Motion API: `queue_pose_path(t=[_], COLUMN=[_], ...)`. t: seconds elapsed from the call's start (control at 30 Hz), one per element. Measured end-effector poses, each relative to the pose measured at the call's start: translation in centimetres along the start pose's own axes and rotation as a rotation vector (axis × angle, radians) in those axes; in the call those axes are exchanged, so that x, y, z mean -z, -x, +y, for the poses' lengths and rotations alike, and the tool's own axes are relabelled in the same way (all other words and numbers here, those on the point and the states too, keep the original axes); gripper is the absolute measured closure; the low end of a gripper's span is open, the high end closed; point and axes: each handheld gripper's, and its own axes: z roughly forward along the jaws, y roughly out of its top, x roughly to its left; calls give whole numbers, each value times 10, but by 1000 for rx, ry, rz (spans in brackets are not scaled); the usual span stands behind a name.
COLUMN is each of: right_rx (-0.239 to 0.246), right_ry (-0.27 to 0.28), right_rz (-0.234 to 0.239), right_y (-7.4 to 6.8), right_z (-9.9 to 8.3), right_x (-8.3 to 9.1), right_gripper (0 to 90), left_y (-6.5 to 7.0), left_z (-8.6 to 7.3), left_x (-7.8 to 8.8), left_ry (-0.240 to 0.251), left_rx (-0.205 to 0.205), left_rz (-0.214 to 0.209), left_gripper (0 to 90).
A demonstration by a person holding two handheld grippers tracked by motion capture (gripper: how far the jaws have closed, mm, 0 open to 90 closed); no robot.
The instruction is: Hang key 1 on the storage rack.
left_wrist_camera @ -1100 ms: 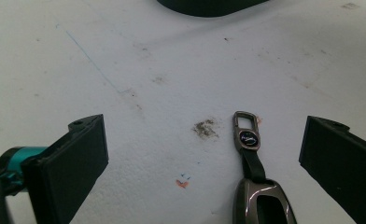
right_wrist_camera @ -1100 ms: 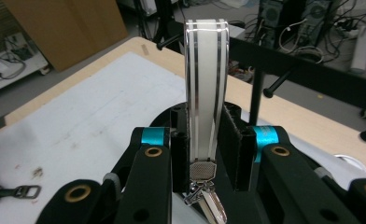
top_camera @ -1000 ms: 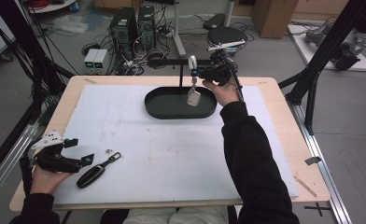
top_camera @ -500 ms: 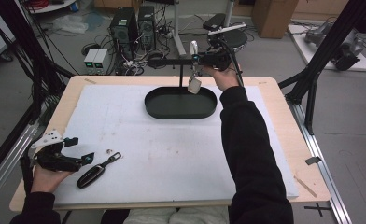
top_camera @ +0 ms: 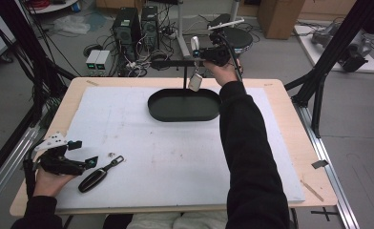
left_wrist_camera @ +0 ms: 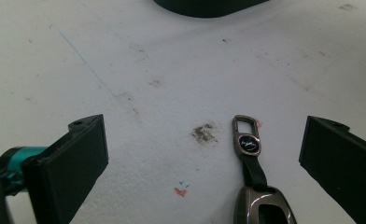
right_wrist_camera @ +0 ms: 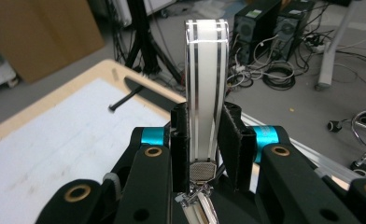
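Starting nearest me, my left gripper [top_camera: 84,152] sits by the front left corner of the white mat [top_camera: 175,157] exactly where it was a second ago, jaws spread wide and holding nothing. In the left gripper view the dark car key [left_wrist_camera: 260,205] lies flat on the mat between those jaws, closer to the right one, its metal clasp [left_wrist_camera: 246,140] pointing away from me, untouched. So that key is waiting its turn. The change is all at the far end: over the last second my right gripper [top_camera: 202,53] has climbed from low over the black oval tray [top_camera: 182,117] to about the height of the horizontal bar [top_camera: 171,62] of the stand that rises from the tray. In the right gripper view its jaws are pinched together on a white strap [right_wrist_camera: 207,70] with silver edging, standing upright between the pads. From above, a silvery fob [top_camera: 195,83] dangles below that grip, now clear of the tray and hanging just beside the stand's post [top_camera: 184,78]. I read this as lining up to hang the strap on the bar; I cannot tell whether the loop has passed over the bar's end yet.
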Motion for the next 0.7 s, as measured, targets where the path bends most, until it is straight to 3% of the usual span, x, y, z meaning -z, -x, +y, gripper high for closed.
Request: queue_pose_path(t=[0.23,0.37,0.7], right_rx=[-65,-62,-98], right_ry=[35,38,77], right_rz=[-32,-36,-108], right_y=[8,8,11], right_z=[1,0,2], right_x=[-8,-12,-26], right_gripper=[751,751,749], left_y=[0,0,-1], left_z=[0,0,0], left_x=[0,0,-1], left_ry=[-1,0,2], left_rx=[-1,-1,3], left_rz=[0,-1,0], left_gripper=[17,17,17])
